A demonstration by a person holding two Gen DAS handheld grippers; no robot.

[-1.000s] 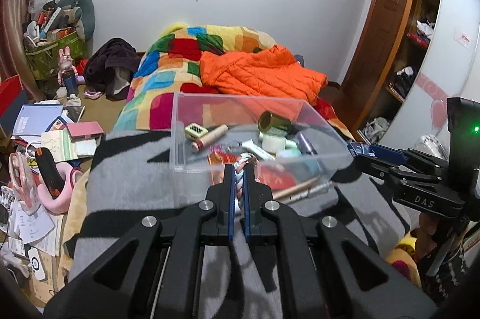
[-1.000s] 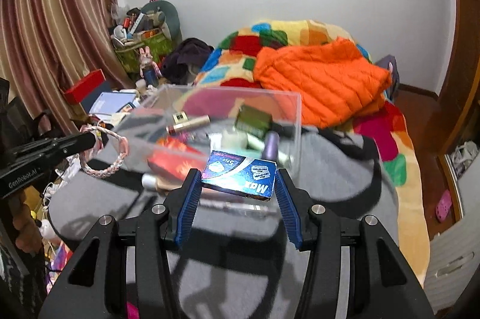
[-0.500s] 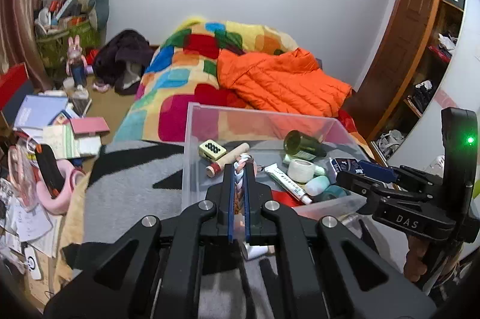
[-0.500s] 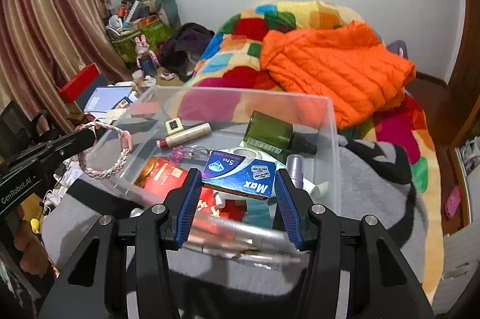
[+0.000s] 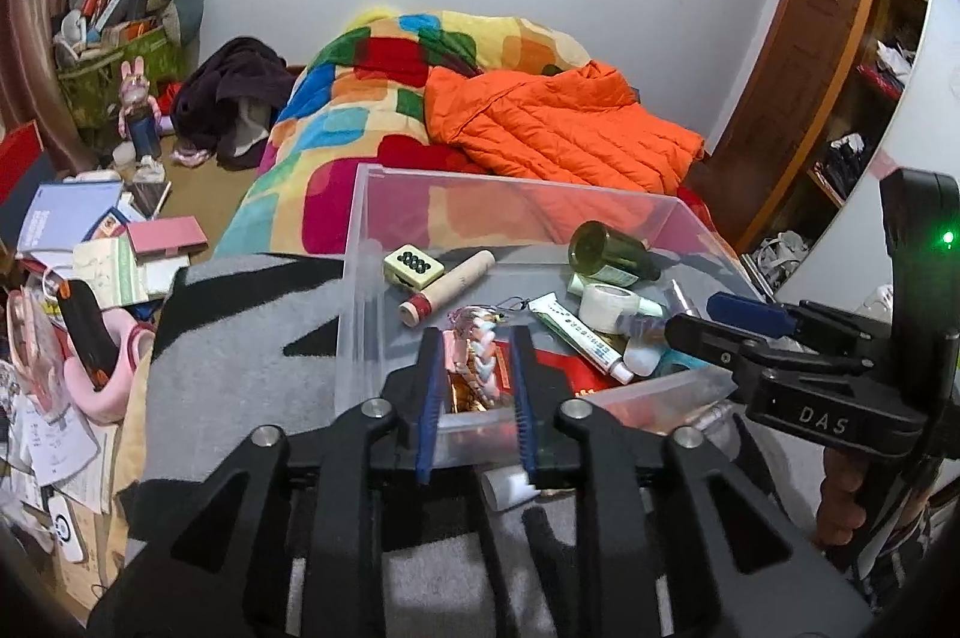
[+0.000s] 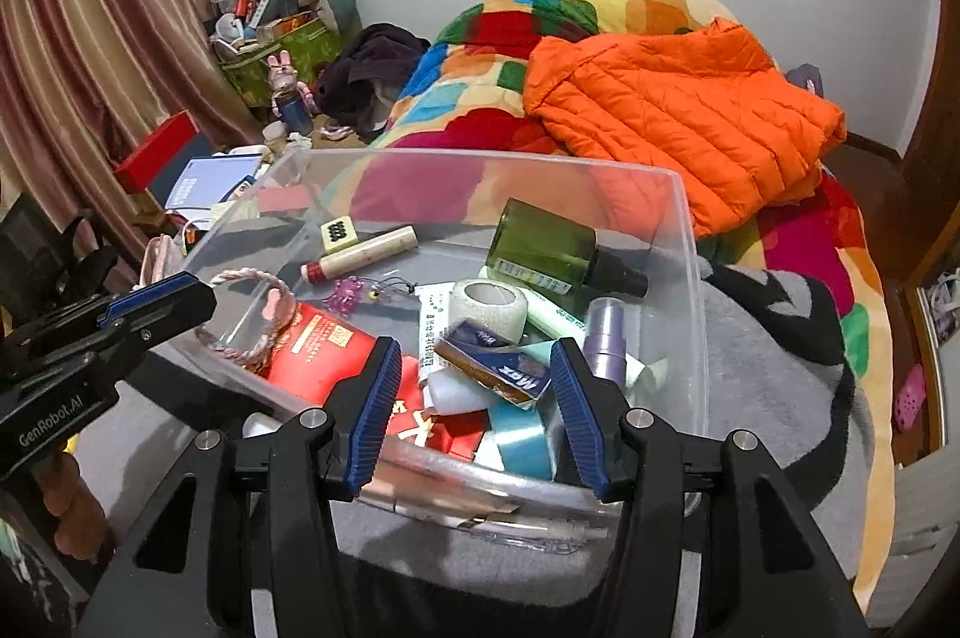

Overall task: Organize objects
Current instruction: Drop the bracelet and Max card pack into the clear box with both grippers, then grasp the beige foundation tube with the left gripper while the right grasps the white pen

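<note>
1. Over on the far left, beside the bed, I see a cluttered floor of books and papers [image 5: 66, 218] well apart from my work.
2. Nearer, my left gripper [image 5: 474, 356] hangs over the near-left corner of the clear plastic bin [image 5: 360, 278]; its jaws are opening, and the pink-and-white braided bracelet [image 5: 477, 359] sits loose between them, inside the bin, on the red packet [image 6: 324, 344].
3. At the bin's middle lie a green bottle [image 6: 540, 248] on its side, a white tape roll [image 6: 489, 302] and a tube [image 5: 576, 332].
4. To the right, my right gripper [image 6: 471, 398] is part-way open over the bin's near edge; the small blue box marked "Max" [image 6: 498, 371] lies tilted between its fingers, and I cannot tell whether the pads press it.
5. Beyond, an orange jacket [image 6: 678, 104] lies on the colourful quilt [image 5: 360, 110].
</note>
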